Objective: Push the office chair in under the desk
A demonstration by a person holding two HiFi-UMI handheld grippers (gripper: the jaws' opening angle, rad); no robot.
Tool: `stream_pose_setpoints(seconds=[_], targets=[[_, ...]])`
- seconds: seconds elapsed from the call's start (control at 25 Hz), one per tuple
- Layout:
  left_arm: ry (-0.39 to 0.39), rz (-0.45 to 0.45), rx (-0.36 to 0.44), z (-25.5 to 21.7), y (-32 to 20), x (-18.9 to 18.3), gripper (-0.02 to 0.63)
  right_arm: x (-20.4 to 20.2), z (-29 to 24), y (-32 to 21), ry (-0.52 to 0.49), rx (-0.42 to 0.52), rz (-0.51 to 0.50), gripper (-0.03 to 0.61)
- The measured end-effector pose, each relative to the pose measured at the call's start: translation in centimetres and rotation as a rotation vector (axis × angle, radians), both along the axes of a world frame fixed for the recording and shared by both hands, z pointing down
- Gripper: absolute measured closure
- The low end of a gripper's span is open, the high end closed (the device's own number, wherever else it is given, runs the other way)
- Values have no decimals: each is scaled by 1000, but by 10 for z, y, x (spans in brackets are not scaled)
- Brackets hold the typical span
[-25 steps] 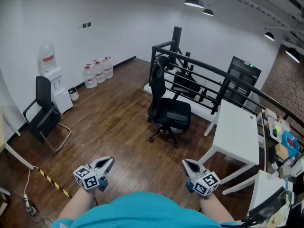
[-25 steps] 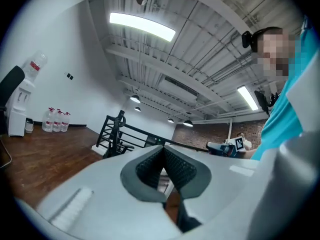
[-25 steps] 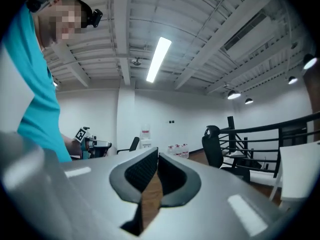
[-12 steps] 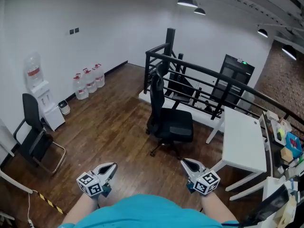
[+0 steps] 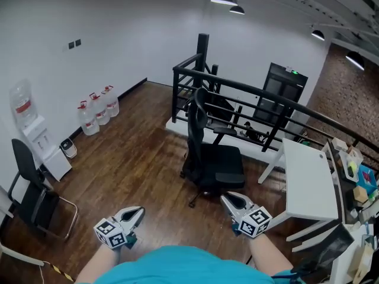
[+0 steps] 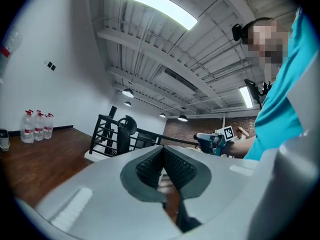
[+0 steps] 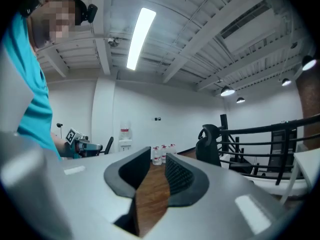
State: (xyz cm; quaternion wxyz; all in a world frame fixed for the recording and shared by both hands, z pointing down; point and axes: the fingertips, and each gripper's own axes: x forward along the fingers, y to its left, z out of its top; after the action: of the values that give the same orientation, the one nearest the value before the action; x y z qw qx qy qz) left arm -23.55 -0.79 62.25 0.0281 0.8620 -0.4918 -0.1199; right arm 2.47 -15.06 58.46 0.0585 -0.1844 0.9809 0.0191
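The black office chair (image 5: 208,154) stands on the wood floor, its seat facing the white desk (image 5: 308,179) at the right and clear of it. My right gripper (image 5: 228,200) hovers just short of the chair's seat, touching nothing. Its jaws have just been opening, and in the right gripper view (image 7: 157,156) a narrow gap shows only floor; the chair (image 7: 208,145) lies ahead to the right. My left gripper (image 5: 136,213) hangs low at the left, apart from the chair. In the left gripper view (image 6: 163,151) its pads meet with nothing between them, and the chair (image 6: 123,134) is far ahead.
A black railing (image 5: 249,93) runs behind the chair and desk. Water bottles (image 5: 95,110) and a dispenser (image 5: 37,142) line the left wall, with a black visitor chair (image 5: 29,189) beside them. A cluttered table (image 5: 354,176) stands at the far right.
The view and both grippers have advanced toward the office chair, which now sits closer, just ahead of the right gripper. The visitor chair has slid toward the left edge.
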Motion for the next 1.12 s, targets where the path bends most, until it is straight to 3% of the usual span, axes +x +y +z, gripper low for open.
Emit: stream_pose_setpoints(seconds=[0.2,0.4,0.68,0.88,1.12], targets=[[-20,-52,-1,4,-85,-8,594,-6,-10,-116,31,70,-23,485],[-11,-177,4,-4,-189,-10,594,-22,-40,-272,98,148,-62,436],[22,-256,-17,-30,-290,-43,594,-105,-106,-433,244,201,-131,394],[27,-231,-27,-28,-337,-80,594,-175,-97,-521,338,68,-106,348],[58,-195,-59,-22,-381,-191,594,-291,-84,-586,417,-115,35,288]])
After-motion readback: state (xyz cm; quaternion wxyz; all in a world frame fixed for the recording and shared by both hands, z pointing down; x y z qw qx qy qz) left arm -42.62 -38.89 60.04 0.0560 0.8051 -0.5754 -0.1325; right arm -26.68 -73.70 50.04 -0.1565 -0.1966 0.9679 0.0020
